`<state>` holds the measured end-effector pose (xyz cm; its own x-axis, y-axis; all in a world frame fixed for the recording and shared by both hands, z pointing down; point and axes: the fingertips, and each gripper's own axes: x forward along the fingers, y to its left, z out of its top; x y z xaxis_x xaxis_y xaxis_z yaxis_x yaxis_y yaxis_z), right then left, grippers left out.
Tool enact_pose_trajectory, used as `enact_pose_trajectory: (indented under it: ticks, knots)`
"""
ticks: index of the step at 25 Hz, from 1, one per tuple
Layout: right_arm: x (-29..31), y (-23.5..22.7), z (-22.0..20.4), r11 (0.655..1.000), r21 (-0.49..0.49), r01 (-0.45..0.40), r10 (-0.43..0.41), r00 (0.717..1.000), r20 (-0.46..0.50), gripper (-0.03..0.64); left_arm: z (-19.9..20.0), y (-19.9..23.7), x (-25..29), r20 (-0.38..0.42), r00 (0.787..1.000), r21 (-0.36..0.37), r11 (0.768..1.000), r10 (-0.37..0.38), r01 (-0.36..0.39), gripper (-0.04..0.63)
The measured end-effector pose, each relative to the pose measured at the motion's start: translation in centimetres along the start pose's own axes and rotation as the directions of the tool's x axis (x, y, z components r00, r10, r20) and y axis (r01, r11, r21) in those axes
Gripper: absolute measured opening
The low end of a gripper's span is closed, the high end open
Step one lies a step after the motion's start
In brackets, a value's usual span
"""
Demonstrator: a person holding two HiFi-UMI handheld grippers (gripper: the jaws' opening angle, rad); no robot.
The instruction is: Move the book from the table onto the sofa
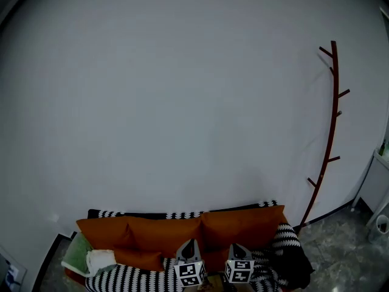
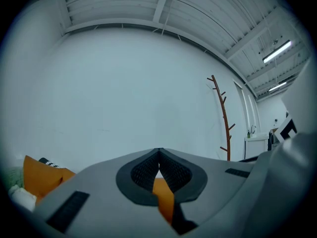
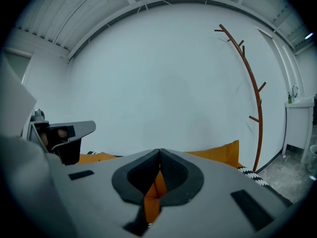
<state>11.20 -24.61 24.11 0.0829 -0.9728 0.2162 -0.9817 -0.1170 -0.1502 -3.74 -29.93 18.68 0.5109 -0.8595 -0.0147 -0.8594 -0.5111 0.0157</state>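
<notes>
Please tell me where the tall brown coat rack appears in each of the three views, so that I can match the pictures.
Head view: the coat rack is at the right, a thin curve rising from the lower right towards the top.
Left gripper view: it stands right of centre, at mid-height.
Right gripper view: it arches through the upper right.
Shared landmark: the orange sofa cushions, always left of the rack's foot.
</notes>
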Motion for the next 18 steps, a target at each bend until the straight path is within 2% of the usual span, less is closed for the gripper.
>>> enact_pose_trajectory:
  ticks: [6, 18]
  knots:
    - [-0.3, -1.1, -0.9, 1.0, 0.0, 0.021, -0.021, 0.999, -0.026, 0.014, -1.5, 0.2, 0.4, -0.034, 0.999, -0.03, 0.999, 0.013, -0.014, 0.006]
    - [-0.8, -3.9, -1.4, 0.997, 0.051, 0.055, -0.053, 0.998, -0.036, 0.014, -1.6, -1.9, 0.8, -0.046, 0.999, -0.007, 1.0, -0.012, 0.011, 0.006]
